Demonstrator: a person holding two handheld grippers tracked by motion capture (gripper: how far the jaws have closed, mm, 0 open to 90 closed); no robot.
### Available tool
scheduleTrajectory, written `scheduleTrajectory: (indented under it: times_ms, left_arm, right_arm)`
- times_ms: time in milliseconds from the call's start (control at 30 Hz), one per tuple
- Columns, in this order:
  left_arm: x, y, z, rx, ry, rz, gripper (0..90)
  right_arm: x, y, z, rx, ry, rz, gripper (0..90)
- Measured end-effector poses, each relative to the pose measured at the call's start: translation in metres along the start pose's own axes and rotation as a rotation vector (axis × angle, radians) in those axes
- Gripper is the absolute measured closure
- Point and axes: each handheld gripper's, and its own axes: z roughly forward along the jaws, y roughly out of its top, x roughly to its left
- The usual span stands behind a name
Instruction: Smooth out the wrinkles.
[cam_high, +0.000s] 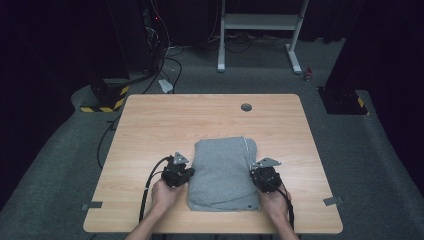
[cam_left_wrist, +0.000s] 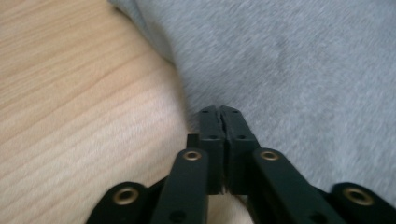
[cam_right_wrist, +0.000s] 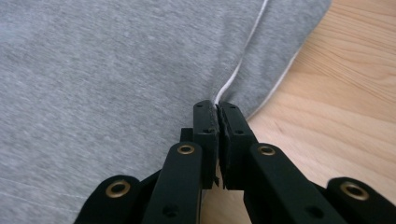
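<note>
Forearms and hands are coming in from the near edge of the table (cam_high: 150, 115), each holding a gripper against one side of the grey garment (cam_high: 222, 172). That garment is lying folded into a compact, nearly rectangular bundle at the middle of the near half of the table, so the folding is looking largely done; what seems to be left is a last tidying or squaring of the sides, or perhaps one more fold.

At the garment's left edge, the left gripper (cam_high: 186, 173) is sitting with its jaws pressed fully together; in the left gripper view the tips (cam_left_wrist: 219, 112) are meeting right where cloth and wood join, and no fabric is showing between them. On the opposite edge, the right gripper (cam_high: 257, 176) is likewise standing closed, its tips (cam_right_wrist: 217, 108) resting at a white seam line (cam_right_wrist: 243, 60) of the garment. Whether a thin bit of that seam is being pinched I cannot tell.

Farther out, a round cable hole (cam_high: 246, 107) is sitting near the far edge, well apart from the work. Beyond the table, a white metal stand (cam_high: 260, 30) and loose cables (cam_high: 165, 55) are lying on the grey floor. Nothing on the tabletop is standing in the way.
</note>
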Motion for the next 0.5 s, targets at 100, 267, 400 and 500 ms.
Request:
scheduleTrajectory:
  times_ms: [100,267,400,500]
  left_arm:
    - [-0.007,-0.007,-0.008,0.021,-0.03,0.024,89.1]
    - [-0.003,-0.012,-0.021,-0.01,-0.084,-0.023,73.7]
    - [0.022,-0.001,-0.019,-0.053,-0.039,-0.122,60.3]
    - [0.035,0.012,-0.009,-0.051,-0.002,-0.16,59.0]
  right_arm:
    - [-0.005,-0.01,-0.008,-0.002,0.028,0.014,86.1]
    - [-0.001,-0.019,-0.019,-0.007,0.085,0.002,73.6]
    - [-0.004,-0.006,-0.02,-0.054,0.083,0.041,71.6]
    - [-0.003,0.009,-0.013,-0.07,0.065,0.048,71.7]
